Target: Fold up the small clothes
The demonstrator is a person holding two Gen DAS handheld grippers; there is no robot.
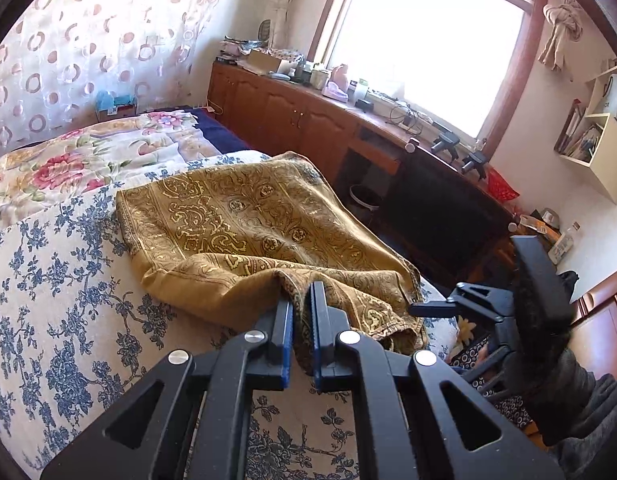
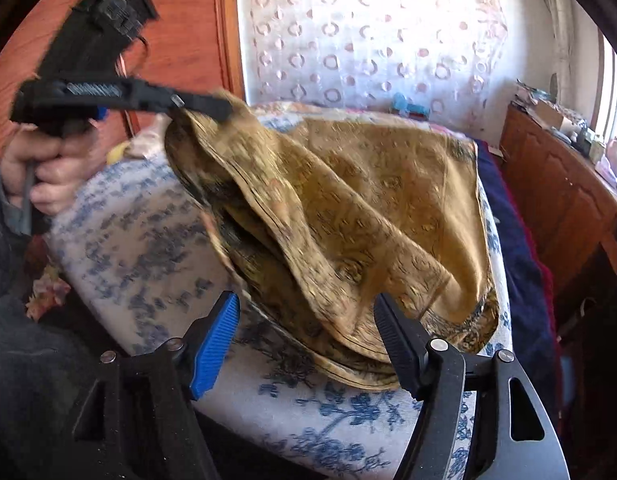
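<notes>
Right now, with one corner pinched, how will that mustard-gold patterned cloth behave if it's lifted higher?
Probably floppy: the mustard-gold patterned cloth sags in folds from the left gripper. It likely trails across the blue floral bedspread rather than sliding freely. It looks light, hanging from one pinch.

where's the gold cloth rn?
The gold cloth lies on the blue-floral bedspread, centre of both views. Its near corner is pinched in the left tongs; the open right tongs sit at its near edge.
</notes>
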